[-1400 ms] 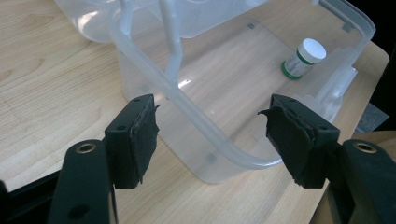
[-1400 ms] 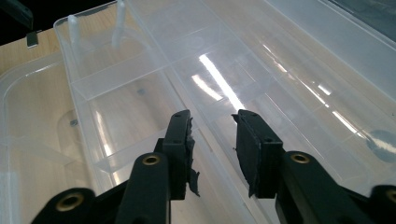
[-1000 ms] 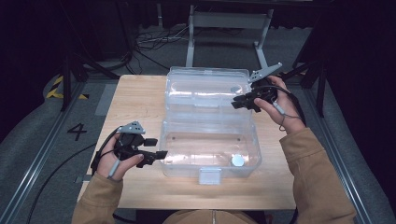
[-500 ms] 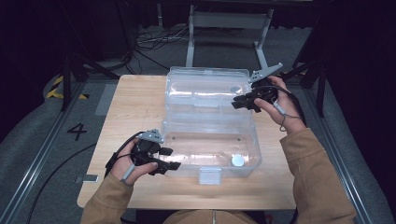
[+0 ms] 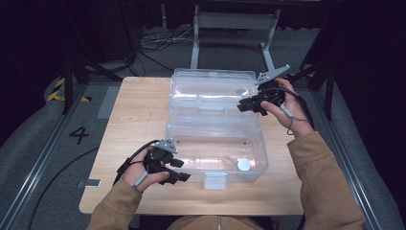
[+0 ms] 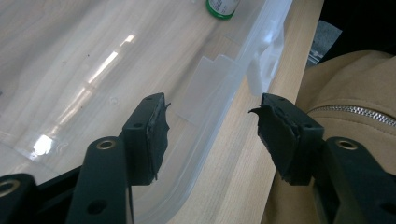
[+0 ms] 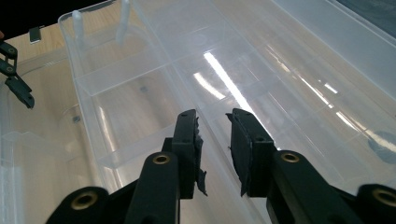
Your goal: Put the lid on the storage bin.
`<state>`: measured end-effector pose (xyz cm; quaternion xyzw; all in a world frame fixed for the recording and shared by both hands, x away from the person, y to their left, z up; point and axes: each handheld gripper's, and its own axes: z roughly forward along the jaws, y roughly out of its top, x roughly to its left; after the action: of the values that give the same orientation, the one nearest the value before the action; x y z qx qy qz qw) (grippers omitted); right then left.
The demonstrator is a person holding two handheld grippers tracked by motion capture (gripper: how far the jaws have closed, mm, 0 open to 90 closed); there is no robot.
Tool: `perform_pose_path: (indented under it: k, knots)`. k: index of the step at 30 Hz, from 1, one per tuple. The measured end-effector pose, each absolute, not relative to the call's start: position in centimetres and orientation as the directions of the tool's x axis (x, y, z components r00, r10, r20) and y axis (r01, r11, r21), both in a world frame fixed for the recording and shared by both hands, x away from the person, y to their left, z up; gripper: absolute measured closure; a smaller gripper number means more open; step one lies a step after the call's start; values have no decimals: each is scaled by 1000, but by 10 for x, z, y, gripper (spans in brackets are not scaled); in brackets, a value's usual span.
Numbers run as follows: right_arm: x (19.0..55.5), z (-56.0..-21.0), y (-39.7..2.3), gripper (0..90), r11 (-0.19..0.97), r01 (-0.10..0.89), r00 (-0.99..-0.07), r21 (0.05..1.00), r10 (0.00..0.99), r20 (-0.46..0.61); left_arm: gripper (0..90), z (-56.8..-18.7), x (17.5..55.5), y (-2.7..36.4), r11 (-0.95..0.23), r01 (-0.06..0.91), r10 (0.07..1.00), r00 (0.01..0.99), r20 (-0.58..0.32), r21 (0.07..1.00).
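A clear plastic compartment box lies open on the wooden table. A small round container with a green rim sits in the near half. My left gripper is at the box's near left corner. Its jaws have just been closing and straddle the near rim, pads clear of it. My right gripper reaches into the far half from the right. It is shut on a clear upright wall of the box.
The box's front latch hangs over the table's near edge. A person's tan sleeves come in from below. A metal stand and cables lie on the floor beyond the table. Rails run along both sides.
My left hand has moved right and down to the box's near left corner, and its jaws now straddle the rim. The right hand has kept still.
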<state>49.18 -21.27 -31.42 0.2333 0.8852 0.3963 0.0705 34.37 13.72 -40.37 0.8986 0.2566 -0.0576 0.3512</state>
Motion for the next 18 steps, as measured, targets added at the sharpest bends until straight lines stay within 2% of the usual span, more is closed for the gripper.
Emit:
perform_pose_path:
  k: [4, 5, 9, 18]
  knots:
    - [492, -314, -213, 724, 578, 355, -882, 734, 467, 59, 496, -408, 344, 135, -638, 494, 406, 868, -287, 590]
    - [491, -314, -213, 724, 577, 354, -883, 736, 465, 61, 583, -409, 344, 134, -651, 486, 398, 872, -284, 583]
    - [490, -314, -213, 723, 575, 355, -882, 737, 468, 60, 707, -410, 345, 134, -662, 473, 413, 878, -243, 582]
    - [489, -314, -213, 731, 573, 355, -882, 738, 467, 62, 719, -411, 345, 133, -673, 457, 401, 886, -232, 582]
